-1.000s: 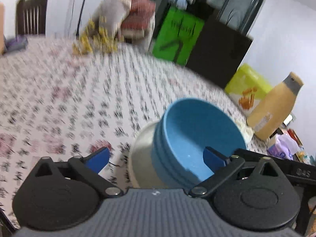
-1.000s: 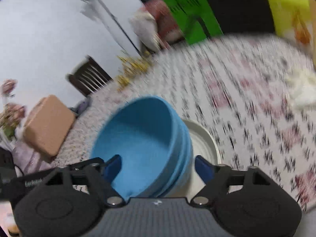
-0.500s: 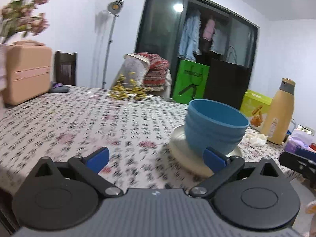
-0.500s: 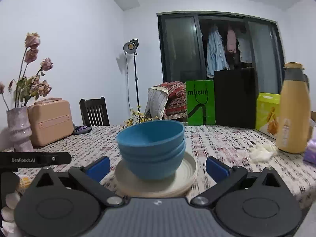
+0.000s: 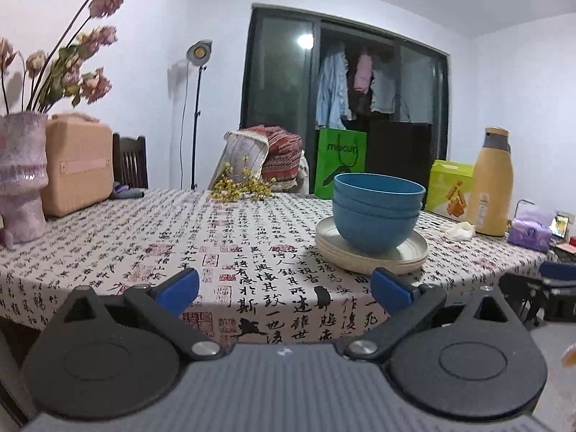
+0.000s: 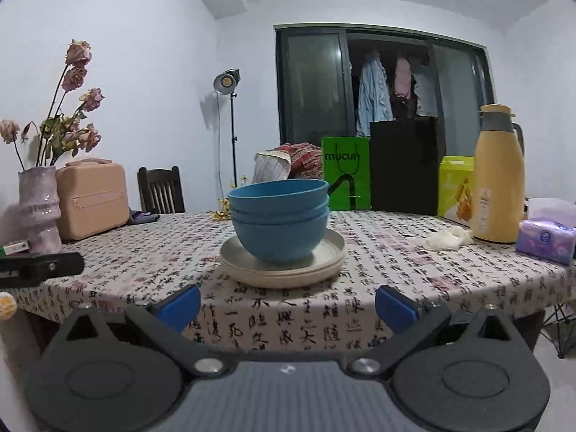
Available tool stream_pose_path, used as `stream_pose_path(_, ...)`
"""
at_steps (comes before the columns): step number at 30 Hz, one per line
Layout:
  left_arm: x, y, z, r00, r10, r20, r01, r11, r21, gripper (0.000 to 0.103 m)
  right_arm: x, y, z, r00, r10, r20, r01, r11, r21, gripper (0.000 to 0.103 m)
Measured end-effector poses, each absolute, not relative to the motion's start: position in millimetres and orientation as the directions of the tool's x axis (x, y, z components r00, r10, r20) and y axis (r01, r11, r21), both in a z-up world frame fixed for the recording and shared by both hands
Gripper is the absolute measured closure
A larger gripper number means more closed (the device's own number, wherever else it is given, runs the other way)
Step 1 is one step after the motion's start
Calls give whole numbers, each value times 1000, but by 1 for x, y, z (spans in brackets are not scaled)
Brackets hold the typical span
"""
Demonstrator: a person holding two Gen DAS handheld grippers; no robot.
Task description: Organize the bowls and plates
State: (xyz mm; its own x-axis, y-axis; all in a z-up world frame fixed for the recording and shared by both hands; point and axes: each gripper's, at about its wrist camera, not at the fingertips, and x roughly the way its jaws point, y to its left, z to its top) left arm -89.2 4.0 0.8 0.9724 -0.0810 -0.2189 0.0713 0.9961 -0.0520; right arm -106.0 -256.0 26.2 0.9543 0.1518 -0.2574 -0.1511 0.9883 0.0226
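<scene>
Blue bowls (image 6: 280,219) nested on cream plates (image 6: 284,270) near desk (image 6: 396,270) edge, look light, rigid, slick, best pinched at rim, stack liable to slide; both grippers' fingers (image 5: 178,288) (image 6: 180,304) spread, empty, short of desk.

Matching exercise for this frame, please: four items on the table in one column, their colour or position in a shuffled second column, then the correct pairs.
1. stacked bowls
2. plates
3. flask
4. vase

A. cream, stacked under the bowls
B. holds dried pink flowers, at the table's left end
C. blue, nested on the plates
D. yellow with a grey collar, standing upright at the right

Pairs: 1-C, 2-A, 3-D, 4-B
</scene>
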Motion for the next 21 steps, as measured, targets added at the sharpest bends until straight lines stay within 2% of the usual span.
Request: stream_pose_path(21,-93,7,-7,970,-118,-214,104,992,-75,0,-107,-261,23,953,152,-263,-148,988,37,0)
